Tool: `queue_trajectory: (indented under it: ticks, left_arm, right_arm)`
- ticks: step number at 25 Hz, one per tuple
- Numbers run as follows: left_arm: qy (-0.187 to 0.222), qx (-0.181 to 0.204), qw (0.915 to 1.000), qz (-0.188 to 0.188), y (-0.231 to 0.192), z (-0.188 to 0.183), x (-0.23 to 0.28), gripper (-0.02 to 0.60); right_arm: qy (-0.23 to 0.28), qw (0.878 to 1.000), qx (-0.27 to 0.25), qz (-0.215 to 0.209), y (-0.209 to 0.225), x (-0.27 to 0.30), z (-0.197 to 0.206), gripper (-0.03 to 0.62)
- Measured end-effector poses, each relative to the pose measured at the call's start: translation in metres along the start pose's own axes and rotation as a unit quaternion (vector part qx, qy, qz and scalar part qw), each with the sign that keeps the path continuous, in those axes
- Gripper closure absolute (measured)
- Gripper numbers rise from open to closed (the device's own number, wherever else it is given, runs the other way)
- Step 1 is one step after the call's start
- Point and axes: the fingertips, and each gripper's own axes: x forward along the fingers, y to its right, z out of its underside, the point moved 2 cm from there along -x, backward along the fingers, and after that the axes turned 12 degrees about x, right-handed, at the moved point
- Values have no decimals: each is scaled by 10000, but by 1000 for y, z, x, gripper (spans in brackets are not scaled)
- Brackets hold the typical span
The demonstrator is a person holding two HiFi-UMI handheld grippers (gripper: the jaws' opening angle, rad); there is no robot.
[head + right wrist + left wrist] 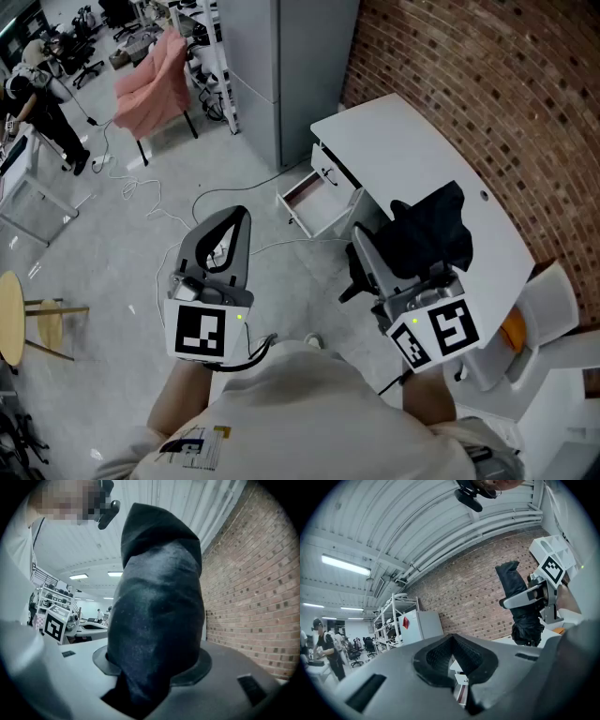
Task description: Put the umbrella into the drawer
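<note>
A black folded umbrella [431, 234] bulges between the jaws of my right gripper [394, 253], which is shut on it above the near end of the white desk [412, 141]. In the right gripper view the umbrella [157, 620] fills the middle and hides the jaw tips of the right gripper [154, 656]. The desk's drawer [314, 202] stands pulled open to the left of the desk, empty inside. My left gripper [242, 217] hangs over the floor near the drawer, its tips together on nothing. The left gripper [451, 637] view shows the umbrella [522, 606] off to the right.
A brick wall [487, 75] runs behind the desk and a grey cabinet [281, 66] stands beyond the drawer. Cables [141, 192] lie on the floor at left. A pink cloth [155, 80] drapes a chair; a wooden stool [9, 319] is at far left. A person [37, 94] stands far off.
</note>
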Motion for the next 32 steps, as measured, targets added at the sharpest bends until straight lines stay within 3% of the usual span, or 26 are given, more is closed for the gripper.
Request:
queue_trajectory:
  ticks: [11,21,32]
  left_arm:
    - [-158,-58,9999,27,14,4,11,574]
    - [-290,-64,9995,-96,42,1,28,574]
    - [-496,-61,9982,-326,64,5,33,574]
  right_arm:
    - [-43,9998,110,-132,18,-3,2,349]
    - [-486,9986,-80,-184,53,-8,15,349]
    - [-802,9948,-177,-602,76,0,33,349]
